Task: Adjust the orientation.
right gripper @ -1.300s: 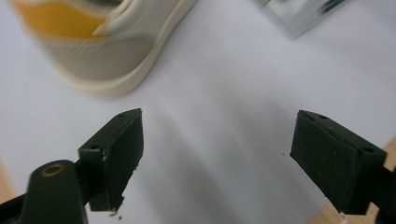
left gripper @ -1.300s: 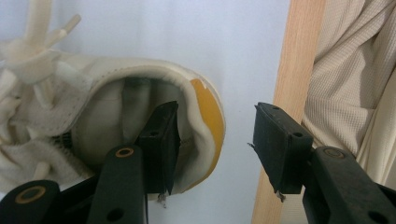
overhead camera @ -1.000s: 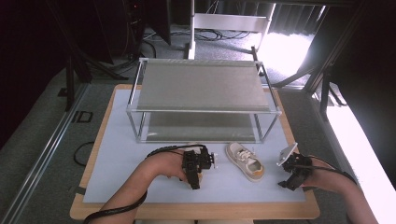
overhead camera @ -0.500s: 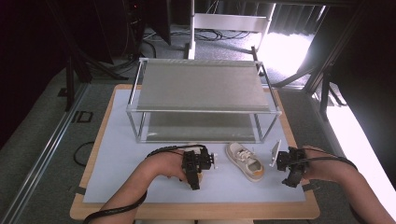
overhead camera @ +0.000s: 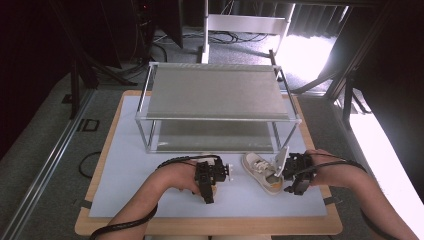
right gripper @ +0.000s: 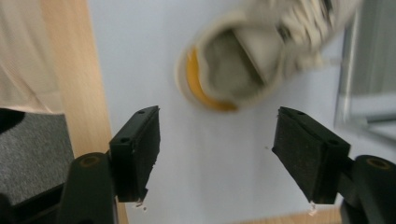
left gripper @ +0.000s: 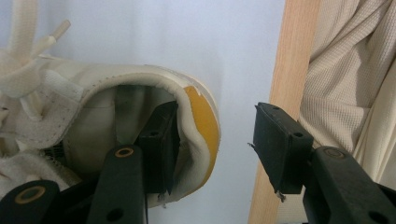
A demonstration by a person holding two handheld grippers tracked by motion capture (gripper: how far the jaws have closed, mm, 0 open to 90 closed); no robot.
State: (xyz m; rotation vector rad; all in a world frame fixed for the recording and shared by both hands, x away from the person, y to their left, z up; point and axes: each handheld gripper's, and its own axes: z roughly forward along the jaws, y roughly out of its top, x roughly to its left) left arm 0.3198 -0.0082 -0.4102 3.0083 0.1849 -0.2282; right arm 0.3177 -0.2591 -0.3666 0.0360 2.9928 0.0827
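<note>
The left gripper stands half wide and grips nothing: in the left gripper view one jaw sits inside the heel opening of the left shoe, against the inner side of the collar, while the other jaw hangs outside, clear of the yellow heel patch, so the heel wall lies between the two without being pinched. That shoe rests on the pale mat close to the near wooden edge of the table, its laces trailing away from the jaws; in the high view the person's left hand covers most of it. The right gripper is wide, its jaws have just been closing, and nothing lies between them. They hang above bare mat, pointing at the heel of the right shoe, which lies just ahead of them and apart from the pads, blurred in the right gripper view. In the high view this shoe lies right of the left hand, toe pointing far and left, heel near the right gripper. Beyond both shoes, at the far middle of the table, stands a two-shelf rack.
</note>
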